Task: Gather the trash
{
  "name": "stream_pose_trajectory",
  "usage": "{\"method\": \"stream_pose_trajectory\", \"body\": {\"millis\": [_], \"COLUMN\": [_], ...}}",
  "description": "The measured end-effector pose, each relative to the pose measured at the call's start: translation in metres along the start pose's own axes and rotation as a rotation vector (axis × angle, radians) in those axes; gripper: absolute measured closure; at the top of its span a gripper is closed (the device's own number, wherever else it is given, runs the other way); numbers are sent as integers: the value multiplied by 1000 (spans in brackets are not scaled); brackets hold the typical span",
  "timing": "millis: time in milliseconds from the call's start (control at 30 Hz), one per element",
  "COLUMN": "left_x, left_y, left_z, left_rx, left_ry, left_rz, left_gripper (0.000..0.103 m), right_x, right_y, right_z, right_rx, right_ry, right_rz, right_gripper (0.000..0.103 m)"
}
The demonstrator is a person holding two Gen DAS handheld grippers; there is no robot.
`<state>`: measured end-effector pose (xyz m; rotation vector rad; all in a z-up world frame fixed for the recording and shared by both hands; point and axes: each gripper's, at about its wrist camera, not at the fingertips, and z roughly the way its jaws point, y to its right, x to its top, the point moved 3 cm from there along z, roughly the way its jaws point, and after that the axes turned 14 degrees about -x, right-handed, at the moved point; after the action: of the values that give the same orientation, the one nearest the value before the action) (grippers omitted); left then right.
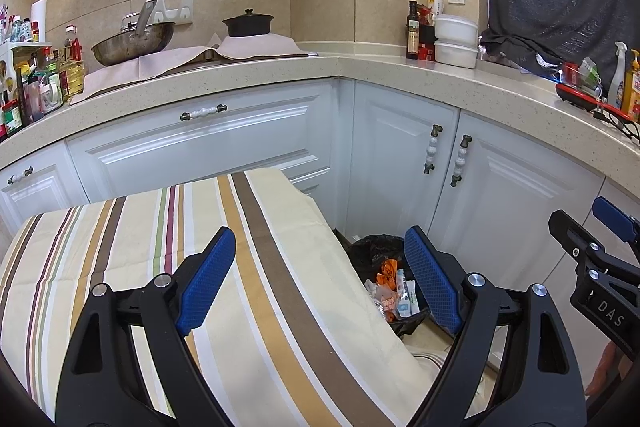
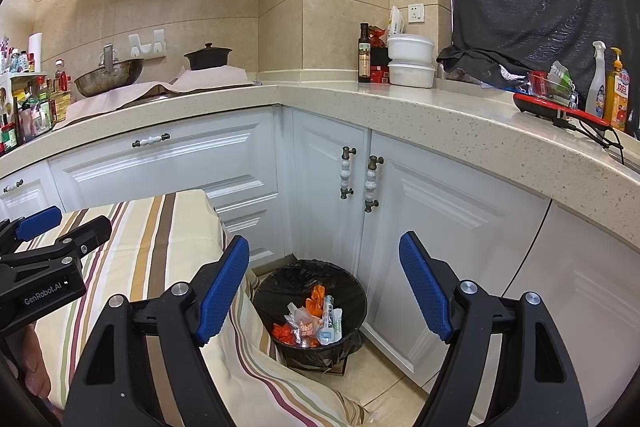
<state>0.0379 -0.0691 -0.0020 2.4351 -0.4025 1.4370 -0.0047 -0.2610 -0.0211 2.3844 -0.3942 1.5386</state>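
A round black-lined trash bin [image 2: 352, 287] stands on the floor in the cabinet corner, beside the table. Inside it lie crumpled wrappers [image 2: 310, 323], orange, white and clear. In the left wrist view the trash bin [image 1: 370, 247] is partly hidden behind the table's cloth and my finger, with the wrappers [image 1: 394, 293] showing. My left gripper [image 1: 320, 251] hangs open over the striped tablecloth [image 1: 120, 255] with nothing between its fingers. My right gripper [image 2: 324, 255] is open and empty above the bin. Each gripper shows at the edge of the other's view.
The striped tablecloth [image 2: 160, 247] drapes down to the floor next to the bin. White cabinet doors [image 2: 440, 227] with knobbed handles close in behind. The countertop [image 2: 400, 107] carries a wok, a black pot, bottles, white tubs and a red tray.
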Motion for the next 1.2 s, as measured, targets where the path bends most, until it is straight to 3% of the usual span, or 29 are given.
{"method": "stream_pose_trajectory", "body": {"millis": [467,800,967,1200], "left_x": [3,4,0,-1], "left_y": [2,9,8,-2], "left_z": [-1,-1,3,8], "left_rx": [-20,-18,-62,-12], "left_ry": [6,17,-1,-20], "left_rz": [-13,17,-6,-1], "left_gripper": [18,5,5,5], "right_x": [-1,-2,-3,-5], "right_y": [2,2,1,-5], "right_z": [0,3,4,5], "right_rx": [1,6,8,20], "right_ry": [-5,-10,-12,-14], "right_rz": [-3,-9,-12,-21], "right_gripper": [27,27,26,26]}}
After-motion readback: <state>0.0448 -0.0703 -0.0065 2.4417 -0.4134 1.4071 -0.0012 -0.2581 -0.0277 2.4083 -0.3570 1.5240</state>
